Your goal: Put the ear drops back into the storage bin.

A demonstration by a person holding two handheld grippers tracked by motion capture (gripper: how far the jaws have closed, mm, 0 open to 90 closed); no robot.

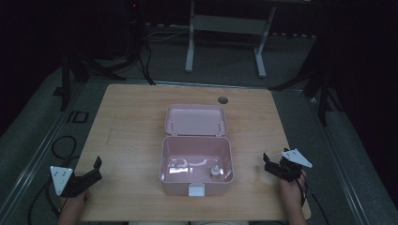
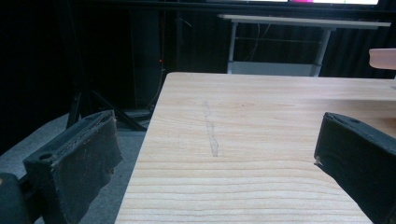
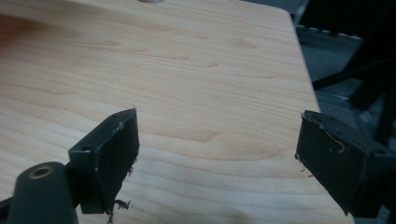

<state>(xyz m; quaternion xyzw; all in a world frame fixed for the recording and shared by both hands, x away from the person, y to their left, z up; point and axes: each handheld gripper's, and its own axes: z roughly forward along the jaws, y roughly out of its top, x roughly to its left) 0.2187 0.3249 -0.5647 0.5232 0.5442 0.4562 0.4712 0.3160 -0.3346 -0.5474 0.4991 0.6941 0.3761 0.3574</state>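
- High view: a light wooden table stands on grey carpet in a dark room, with black stand legs at both sides and a white desk frame beyond its far edge.
- A round cable hole sits near the table's far edge, and a faint pencil-like streak marks the left part of the top.
- A pink plastic box rests at the middle of the table near the front edge, its hinged lid thrown back and lying open behind it; a white latch shows on its front wall.
- Inside the box, at the front right corner, stands a small pale bottle-like object; I cannot tell what it is. No writing can be read on box or lid.
- The left gripper rests at the table's front left corner, well apart from the box, jaws spread. The grey plate on it carries small marks too tiny to read.
- The right gripper sits near the front right edge, also clear of the box, jaws spread.
- Black cables loop on the carpet at the left.
- Left gripper view: the two black jaws stand wide apart with nothing between them, over bare wood grain and the grey streak; a pink edge of the box peeks in at upper right, with the white desk frame behind.
- Right gripper view: the jaws gape wide over bare wood, their pads frayed, holding nothing; dark floor and stand legs lie past the table's right edge.
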